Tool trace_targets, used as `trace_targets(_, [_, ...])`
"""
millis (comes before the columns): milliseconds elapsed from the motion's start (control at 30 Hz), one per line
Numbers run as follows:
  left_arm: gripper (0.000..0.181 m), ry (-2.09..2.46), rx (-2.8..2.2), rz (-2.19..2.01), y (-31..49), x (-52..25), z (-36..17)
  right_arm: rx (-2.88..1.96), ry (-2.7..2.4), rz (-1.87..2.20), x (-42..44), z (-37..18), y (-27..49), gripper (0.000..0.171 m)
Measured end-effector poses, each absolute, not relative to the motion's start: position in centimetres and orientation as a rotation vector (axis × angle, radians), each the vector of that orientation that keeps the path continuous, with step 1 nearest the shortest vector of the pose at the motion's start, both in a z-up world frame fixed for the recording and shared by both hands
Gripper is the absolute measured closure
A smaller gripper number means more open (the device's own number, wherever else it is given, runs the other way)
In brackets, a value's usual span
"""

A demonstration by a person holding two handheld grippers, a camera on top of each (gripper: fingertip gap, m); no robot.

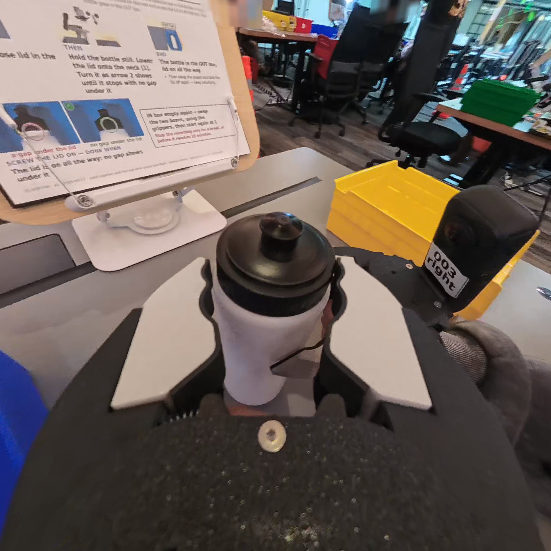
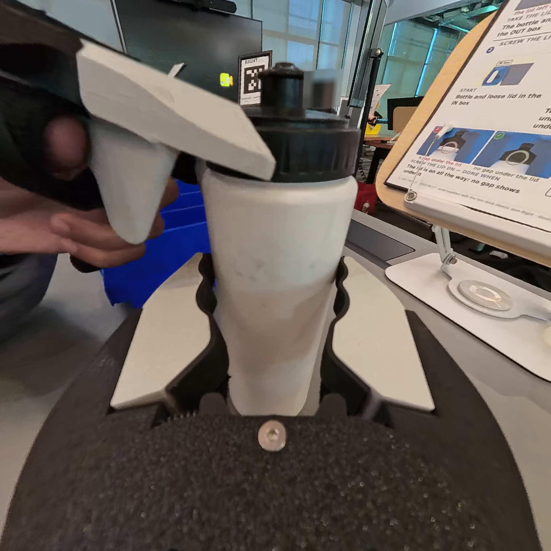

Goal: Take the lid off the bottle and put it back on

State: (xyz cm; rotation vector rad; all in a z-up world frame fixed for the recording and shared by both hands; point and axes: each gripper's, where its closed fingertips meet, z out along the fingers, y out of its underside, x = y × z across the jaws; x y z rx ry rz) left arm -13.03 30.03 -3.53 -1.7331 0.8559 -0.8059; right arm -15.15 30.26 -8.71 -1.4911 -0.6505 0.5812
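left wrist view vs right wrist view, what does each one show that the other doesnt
Only the left wrist view shows the stacked yellow bins and the left gripper closed around the black lid. Only the right wrist view shows the blue bin and the right gripper clamping the white bottle lower down. Both show the bottle, lid and instruction stand.

Printed instruction sheet; labelled gripper camera.
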Motion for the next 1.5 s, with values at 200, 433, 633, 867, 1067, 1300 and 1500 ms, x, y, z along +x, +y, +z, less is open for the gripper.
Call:
trace_targets(200, [0.108,0.911,-1.701,-0.734,29.8,-13.0,-3.5,-1.489,-0.664,0.589,-15.1,-8.7,30.1,0.093])
trace_targets(433, [0.108,0.998,-1.683,-0.764,29.8,-13.0,-3.6,-1.49,-0.655,0.574,-15.0,-8.7,30.2,0.093])
trace_targets(633, [0.109,1.052,-1.685,-0.775,29.7,-13.1,-3.7,-1.487,-0.66,0.576,-15.0,-8.7,30.1,0.093])
trace_targets(867, [0.111,0.936,-1.755,-0.816,29.4,-13.9,-2.9,-1.484,-0.673,0.604,-15.3,-8.7,30.0,0.093])
trace_targets(1067, [0.11,0.593,-1.713,-0.894,24.7,-19.7,-0.8,-1.507,-0.617,0.644,-14.5,-8.6,30.3,0.093])
trace_targets(1300, [0.119,0.492,-1.772,-0.908,17.3,-20.9,-9.3,-1.548,-0.429,1.056,-13.4,-8.3,30.2,0.093])
trace_targets(1500, [0.118,0.65,-1.706,-0.759,17.5,-21.1,-9.6,-1.478,-0.281,1.428,-12.3,-6.5,29.3,0.094])
